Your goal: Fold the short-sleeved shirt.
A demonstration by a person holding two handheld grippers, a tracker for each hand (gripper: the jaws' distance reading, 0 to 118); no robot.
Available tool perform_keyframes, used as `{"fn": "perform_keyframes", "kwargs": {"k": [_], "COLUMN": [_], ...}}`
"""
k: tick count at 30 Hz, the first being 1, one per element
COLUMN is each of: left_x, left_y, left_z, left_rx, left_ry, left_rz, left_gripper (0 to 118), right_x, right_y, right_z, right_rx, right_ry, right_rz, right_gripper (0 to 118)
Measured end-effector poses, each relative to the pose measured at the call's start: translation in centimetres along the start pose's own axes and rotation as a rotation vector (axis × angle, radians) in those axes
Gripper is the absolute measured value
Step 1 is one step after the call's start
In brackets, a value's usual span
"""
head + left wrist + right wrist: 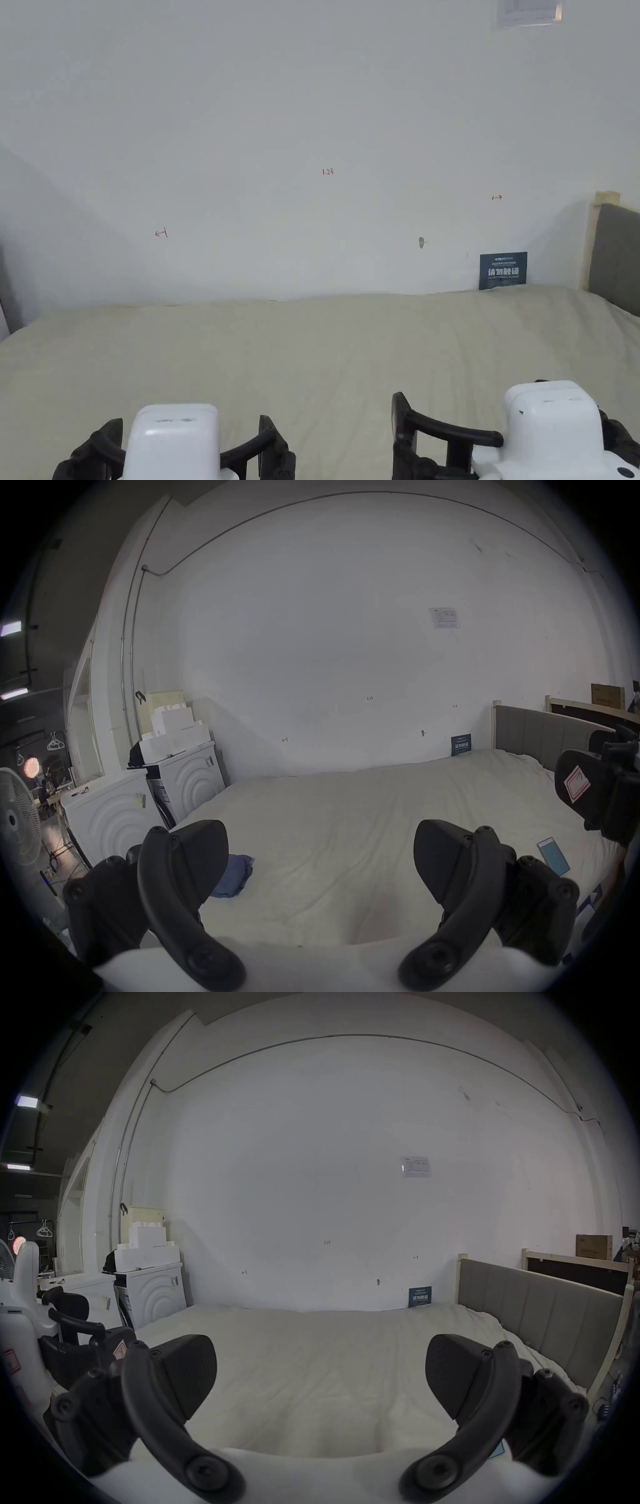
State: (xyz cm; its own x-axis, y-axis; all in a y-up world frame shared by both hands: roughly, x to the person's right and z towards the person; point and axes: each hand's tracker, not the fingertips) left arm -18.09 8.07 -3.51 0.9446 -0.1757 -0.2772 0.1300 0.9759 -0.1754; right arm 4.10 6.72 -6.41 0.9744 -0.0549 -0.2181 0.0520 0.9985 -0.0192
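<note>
Both grippers sit nearest, low over the near edge of the bed: left gripper (320, 864) with jaws spread wide and nothing between them, right gripper (320, 1376) likewise wide apart and empty. Blue cloth (232, 875), bunched in a small heap on the bed sheet (325, 350) toward its left side just past the left gripper's left jaw, is probably the short-sleeved shirt; no sleeves or collar can be made out. Phone (553, 856) lies face up on the sheet to the right, screen lit. Judgement: folding has not begun; the step in hand is fetching the heap. Doing it well means reaching left, pinching one layer at a shoulder or hem rather than the whole bunch, carrying it to the middle of the sheet well apart from the phone, then spreading it flat before any fold. Farther off, a dark blue sign (503, 270) leans at the wall (312, 112); its white characters are too small to make out. Small red pen marks (327, 171) on the wall look like digits and arrows, not legible. Paper notice (530, 12) higher up, unreadable
</note>
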Motion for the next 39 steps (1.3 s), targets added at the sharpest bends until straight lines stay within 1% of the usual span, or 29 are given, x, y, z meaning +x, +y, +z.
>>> {"fn": "perform_keyframes", "kwargs": {"k": [3,5,7,11,14,17,20,22,24,26,28,32,33,35,37,38,39], "left_x": [-0.6,-0.9,-0.9,-1.3,-1.7,-1.8,-1.8,-1.8,-1.7,-1.7,-1.7,-1.6,-1.5,-1.5,-1.6,-1.7,-1.8], "left_y": [0.1,0.1,0.3,0.5,0.6,0.6,0.6,0.6,0.5,0.6,0.6,0.6,0.5,0.4,0.3,0.3,0.3], "left_z": [-0.2,-0.3,-0.1,-0.2,-0.3,-0.4,-0.4,-0.4,-0.5,-0.7,-0.6,-0.7,-0.8,-0.9,-0.9,-0.9,-0.8], "left_rx": [-0.009,-0.008,0.003,-0.001,-0.010,-0.011,-0.012,-0.011,-0.011,-0.016,-0.015,-0.020,-0.023,-0.028,-0.035,-0.036,-0.034], "left_ry": [0.004,0.012,0.049,0.047,0.038,0.040,0.055,0.054,0.057,0.058,0.055,0.062,0.072,0.082,0.077,0.075,0.067], "left_rz": [0.026,0.030,0.011,0.003,0.027,0.037,0.024,0.019,0.016,0.011,0.009,0.000,-0.017,-0.023,-0.023,-0.018,-0.014], "left_gripper": [111,111,111,111,111,111,111,111,111,111,111,111,111,111,111,111,111], "right_x": [0.0,0.0,-0.1,-0.4,-0.6,-0.4,-0.6,-0.7,-0.9,-1.0,-1.2,-1.8,-1.9,-2.1,-2.7,-2.9,-3.1], "right_y": [0.6,0.8,0.9,0.9,1.2,1.8,2.5,2.8,2.9,3.0,2.9,2.8,2.8,2.4,2.2,2.2,2.1], "right_z": [0.1,0.1,-0.3,-0.6,-0.5,-0.5,-0.5,-0.6,-0.5,-0.5,-0.6,-0.7,-0.6,-0.4,-0.5,-0.4,-0.2], "right_rx": [0.000,0.004,-0.007,-0.041,-0.046,-0.053,-0.068,-0.081,-0.091,-0.115,-0.126,-0.166,-0.181,-0.159,-0.150,-0.128,-0.096], "right_ry": [0.034,0.035,0.043,0.055,0.026,0.050,0.017,-0.018,-0.035,-0.028,-0.020,-0.038,-0.019,0.013,-0.008,-0.053,-0.079], "right_rz": [0.007,0.004,-0.002,-0.015,-0.048,-0.091,-0.117,-0.105,-0.113,-0.104,-0.076,-0.045,-0.036,-0.045,-0.025,0.005,0.018], "right_gripper": [118,118,118,118,118,118,118,118,118,118,118,118,118,118,118,118,118]}}
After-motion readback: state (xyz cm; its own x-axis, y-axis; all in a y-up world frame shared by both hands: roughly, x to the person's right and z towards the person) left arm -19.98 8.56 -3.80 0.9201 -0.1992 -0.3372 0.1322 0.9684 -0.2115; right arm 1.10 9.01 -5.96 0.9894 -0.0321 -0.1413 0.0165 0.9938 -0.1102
